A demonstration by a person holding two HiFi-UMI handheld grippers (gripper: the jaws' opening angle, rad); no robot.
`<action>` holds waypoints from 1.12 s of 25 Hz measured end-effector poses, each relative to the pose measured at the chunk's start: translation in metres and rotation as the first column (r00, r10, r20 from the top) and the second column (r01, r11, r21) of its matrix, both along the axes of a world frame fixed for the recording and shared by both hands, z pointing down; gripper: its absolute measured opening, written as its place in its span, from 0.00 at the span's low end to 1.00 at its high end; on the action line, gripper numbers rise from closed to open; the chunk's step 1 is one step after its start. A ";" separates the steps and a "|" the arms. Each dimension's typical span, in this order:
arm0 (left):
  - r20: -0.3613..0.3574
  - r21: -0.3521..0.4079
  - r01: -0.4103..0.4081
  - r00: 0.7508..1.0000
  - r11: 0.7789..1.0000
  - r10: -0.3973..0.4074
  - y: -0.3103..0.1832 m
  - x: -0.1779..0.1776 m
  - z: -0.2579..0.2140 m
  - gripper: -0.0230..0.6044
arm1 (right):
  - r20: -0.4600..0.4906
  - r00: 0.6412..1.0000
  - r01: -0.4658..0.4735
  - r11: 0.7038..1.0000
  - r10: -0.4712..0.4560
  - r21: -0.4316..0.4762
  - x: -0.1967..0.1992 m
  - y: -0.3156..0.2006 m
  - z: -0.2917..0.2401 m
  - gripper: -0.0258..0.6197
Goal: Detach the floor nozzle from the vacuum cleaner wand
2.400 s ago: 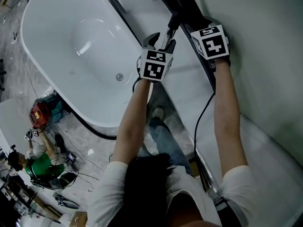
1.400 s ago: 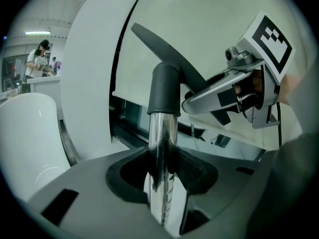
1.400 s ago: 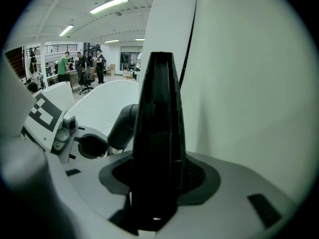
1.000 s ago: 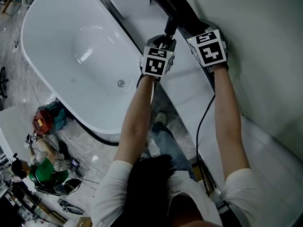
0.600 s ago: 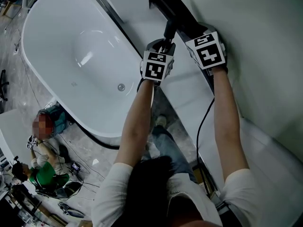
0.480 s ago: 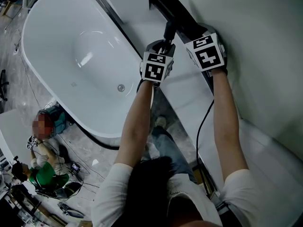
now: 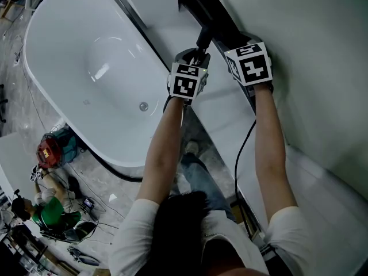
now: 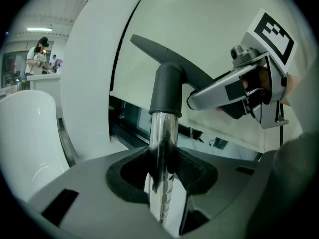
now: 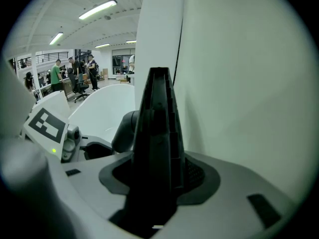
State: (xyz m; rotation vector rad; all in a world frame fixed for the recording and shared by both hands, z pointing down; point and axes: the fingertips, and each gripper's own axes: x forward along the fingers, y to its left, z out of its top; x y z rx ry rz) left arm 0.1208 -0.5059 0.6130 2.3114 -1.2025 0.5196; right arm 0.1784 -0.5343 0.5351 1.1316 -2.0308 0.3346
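Left gripper (image 7: pixel 198 55) jaws clamped on shiny chrome wand (image 8: pixel 162 143), right gripper (image 7: pixel 240 42) jaws gripping black plastic nozzle (image 9: pixel 155 133), glossy white bathtub (image 7: pixel 69 96) alongside

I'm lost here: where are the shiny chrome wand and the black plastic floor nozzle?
shiny chrome wand (image 8: pixel 163 132): left gripper view, tube just below the collar.
black plastic floor nozzle (image 9: pixel 157 128): right gripper view, middle of its body.

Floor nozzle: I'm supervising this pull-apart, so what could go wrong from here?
The left tool clamps the smooth chrome wand, so it may slip when pulled. The right tool grips the black floor nozzle, which could twist in its hold. A sudden release might swing the wand into the bathtub.
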 end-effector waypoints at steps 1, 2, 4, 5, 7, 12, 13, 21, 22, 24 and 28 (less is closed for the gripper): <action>-0.001 -0.001 -0.003 1.000 1.000 0.003 -0.001 0.000 -0.001 0.27 | 0.005 1.000 -0.002 1.000 0.002 0.002 -0.001 0.000 -0.002 0.38; -0.002 -0.001 -0.005 1.000 1.000 0.005 -0.001 -0.001 -0.002 0.27 | 0.007 1.000 -0.002 1.000 0.002 0.004 -0.002 -0.001 -0.004 0.38; -0.003 0.003 -0.006 1.000 1.000 0.006 -0.002 -0.004 -0.004 0.27 | 0.005 1.000 0.002 1.000 -0.002 0.008 -0.005 -0.001 -0.007 0.38; -0.004 0.005 -0.007 1.000 1.000 0.007 -0.001 -0.004 -0.004 0.27 | 0.004 1.000 0.005 1.000 -0.005 0.012 -0.005 -0.001 -0.007 0.38; -0.004 0.007 -0.014 1.000 1.000 0.014 0.000 -0.002 -0.003 0.27 | -0.003 1.000 0.003 1.000 -0.003 0.024 -0.003 0.001 -0.007 0.38; -0.008 0.004 -0.025 1.000 1.000 0.025 0.000 -0.002 -0.005 0.27 | -0.035 0.999 0.012 0.997 -0.010 0.073 -0.005 0.000 -0.012 0.38; -0.009 0.004 -0.026 1.000 1.000 0.026 0.000 -0.003 -0.006 0.27 | -0.031 1.000 0.008 0.997 -0.006 0.081 -0.005 0.000 -0.013 0.38; -0.016 0.018 -0.033 0.999 0.999 0.033 0.000 -0.001 -0.009 0.27 | -0.006 1.000 -0.008 0.992 0.009 0.125 -0.005 0.003 -0.014 0.38; -0.010 0.017 -0.038 0.999 0.999 0.038 0.002 -0.002 -0.009 0.27 | -0.004 1.000 -0.006 0.993 0.007 0.121 -0.005 0.004 -0.014 0.38; 0.005 0.013 -0.049 0.999 0.999 0.049 0.004 -0.002 -0.007 0.27 | 0.009 1.000 -0.002 0.994 0.001 0.106 -0.005 0.005 -0.014 0.38; 0.003 0.020 -0.054 0.999 0.998 0.054 0.003 0.001 -0.010 0.27 | 0.033 0.999 0.005 0.998 -0.007 0.068 0.000 0.003 -0.014 0.38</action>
